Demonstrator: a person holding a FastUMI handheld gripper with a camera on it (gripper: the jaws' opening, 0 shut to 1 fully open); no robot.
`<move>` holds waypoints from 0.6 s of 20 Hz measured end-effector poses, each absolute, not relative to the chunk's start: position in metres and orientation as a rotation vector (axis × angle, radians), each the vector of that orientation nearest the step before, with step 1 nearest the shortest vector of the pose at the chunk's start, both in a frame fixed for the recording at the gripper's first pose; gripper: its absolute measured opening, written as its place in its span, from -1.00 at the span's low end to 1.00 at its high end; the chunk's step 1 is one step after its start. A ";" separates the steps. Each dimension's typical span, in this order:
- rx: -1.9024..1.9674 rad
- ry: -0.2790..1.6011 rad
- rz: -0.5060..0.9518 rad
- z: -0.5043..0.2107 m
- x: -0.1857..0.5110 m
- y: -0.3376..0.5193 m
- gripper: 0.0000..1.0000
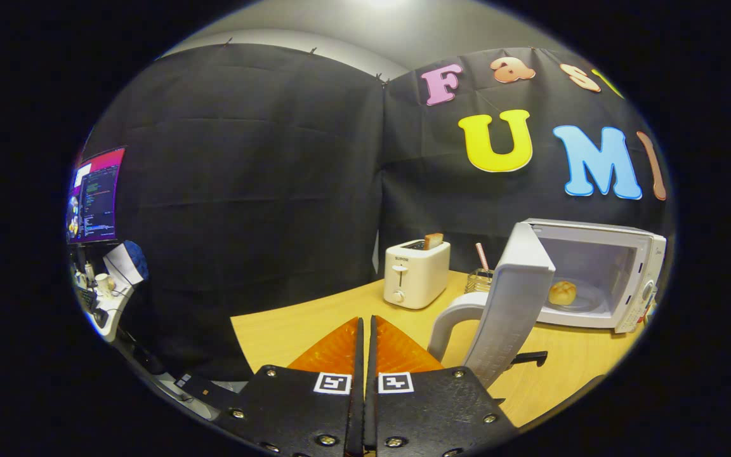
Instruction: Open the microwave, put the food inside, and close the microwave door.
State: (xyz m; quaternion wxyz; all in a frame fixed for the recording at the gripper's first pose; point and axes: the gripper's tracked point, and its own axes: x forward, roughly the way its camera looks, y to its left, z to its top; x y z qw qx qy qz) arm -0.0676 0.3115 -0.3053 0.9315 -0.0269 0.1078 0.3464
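The white box-shaped microwave stands on the light wooden table, well beyond the gripper and off to its right. Its white door hangs swung wide open, edge-on toward the camera, with the curved white handle on the outer side, nearest the fingers. Inside the cavity a small round golden bun sits on the glass turntable plate, so the food looks to be already in place. By that reading two parts of the task are done and only the closing of the door is left.

The gripper's two fingers are pressed together with just a thin slit between them, pinching nothing, and they point at bare table to the left of the door, apart from it.

Closing should call for bringing the closed fingers round to the outer face of the door, on the handle side, and pushing it through its arc toward the cavity until it latches. The push has to be steady enough not to slide the microwave on the table.

A white two-slot toaster with a slice of toast standing up in it sits farther back, clear of the door's swing
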 end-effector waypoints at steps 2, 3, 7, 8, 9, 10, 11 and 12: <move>-0.059 0.259 0.679 -0.323 -0.061 0.312 -0.97; -0.059 0.274 0.659 -0.329 -0.056 0.308 -0.97; -0.059 0.268 0.642 -0.333 -0.054 0.292 -0.98; -0.070 0.255 0.631 -0.330 -0.055 0.285 -0.98; -0.073 0.247 0.624 -0.329 -0.054 0.277 -0.98; -0.073 0.245 0.616 -0.330 -0.054 0.270 -0.98; -0.069 0.246 0.606 -0.329 -0.053 0.262 -0.98; -0.069 0.248 0.596 -0.328 -0.052 0.254 -0.98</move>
